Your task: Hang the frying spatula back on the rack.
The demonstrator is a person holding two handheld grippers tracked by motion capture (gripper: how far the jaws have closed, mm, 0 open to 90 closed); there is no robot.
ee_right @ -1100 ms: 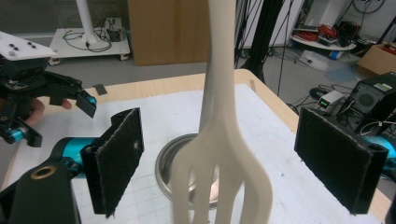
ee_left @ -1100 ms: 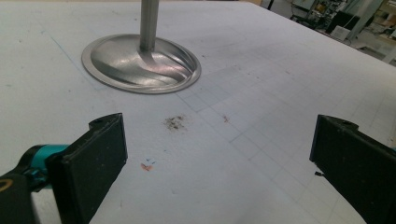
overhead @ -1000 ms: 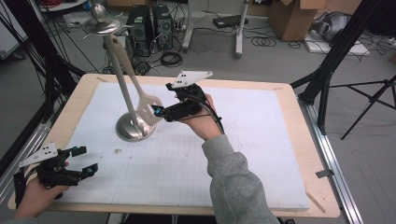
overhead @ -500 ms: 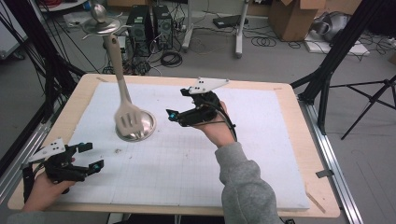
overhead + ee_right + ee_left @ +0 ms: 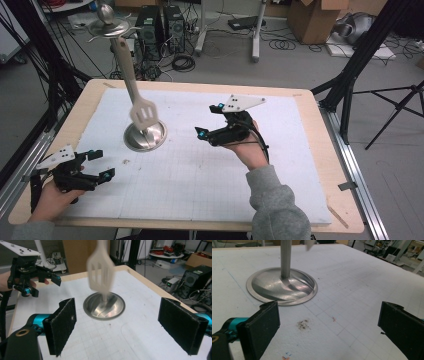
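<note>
Two grippers on the go, both empty. The spatula [image 5: 135, 87], pale and slotted, hangs from the top disc [image 5: 107, 27] of a metal stand [image 5: 145, 136], blade end down, just above the stand's round base. It's blurred in the right gripper view [image 5: 100, 267], so prob. swinging, can't tell for sure.

Right gripper [image 5: 214, 121]: held in the person's right hand [image 5: 247, 147] over the middle of the table [image 5: 310, 107], jaws spread wide w/ nothing between them. It points left toward the stand; spatula sits off to its left, near but apart, not touching. In the right gripper view the blade and stand base [image 5: 104, 305] show between the two black pads [image 5: 63, 323], farther off.

Left gripper [image 5: 97, 164]: down at the near left corner, in the left hand [image 5: 50, 195], jaws also wide apart, empty. Stand is beyond it and to the right, a fair way off. In the left gripper view the stand's base [image 5: 282, 286] lies ahead on the white foam mat [image 5: 362, 285], nearer the left pad [image 5: 263, 327], w/ the post rising out of frame. Small dark smudge [image 5: 303, 324] on the mat between base and jaws.

Gray sleeve [image 5: 272, 205] on the right arm. Floor behind the table: cables, PC towers [image 5: 162, 25], cardboard boxes [image 5: 315, 17].
</note>
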